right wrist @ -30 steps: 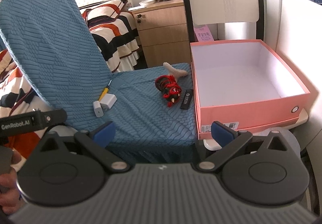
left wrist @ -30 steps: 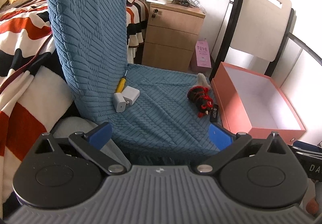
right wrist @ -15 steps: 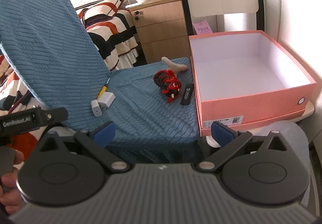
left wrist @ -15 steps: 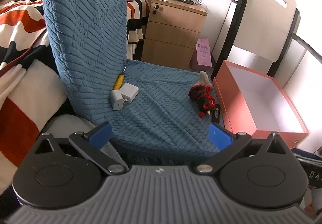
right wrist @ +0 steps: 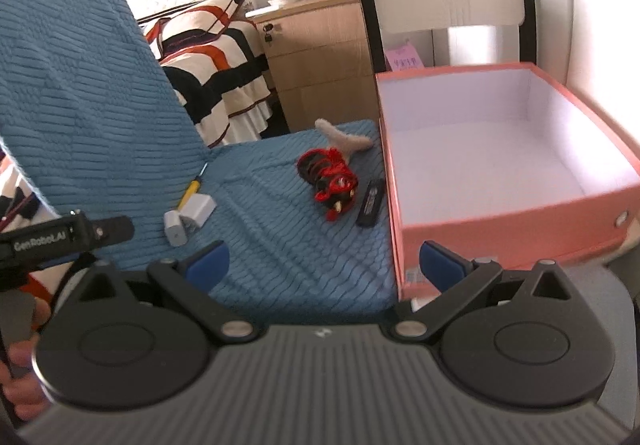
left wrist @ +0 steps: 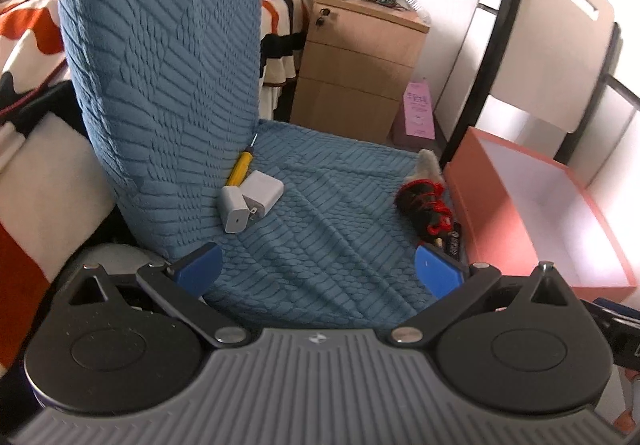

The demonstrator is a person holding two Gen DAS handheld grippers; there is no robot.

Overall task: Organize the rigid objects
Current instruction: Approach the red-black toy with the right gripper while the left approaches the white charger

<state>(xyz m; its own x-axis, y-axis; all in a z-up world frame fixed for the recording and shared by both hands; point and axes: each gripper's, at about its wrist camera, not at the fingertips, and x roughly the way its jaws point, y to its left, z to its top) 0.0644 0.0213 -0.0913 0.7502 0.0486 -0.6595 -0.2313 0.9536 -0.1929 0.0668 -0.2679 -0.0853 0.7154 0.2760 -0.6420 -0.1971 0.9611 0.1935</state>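
On the blue chair seat lie two white chargers, a yellow screwdriver, a red-and-black toy, a black battery and a beige plush piece. An open pink box stands right of the seat. My left gripper is open and empty, over the seat's near edge. In the right wrist view the chargers, the screwdriver, the toy, the battery and the box show. My right gripper is open and empty, short of them.
The chair's tall blue backrest rises at the left. A wooden nightstand and a striped bed stand behind. A second chair back stands behind the box. The left gripper's body shows in the right wrist view.
Both grippers have moved forward, closer to the seat and the box. Both stay open. The objects have not moved.
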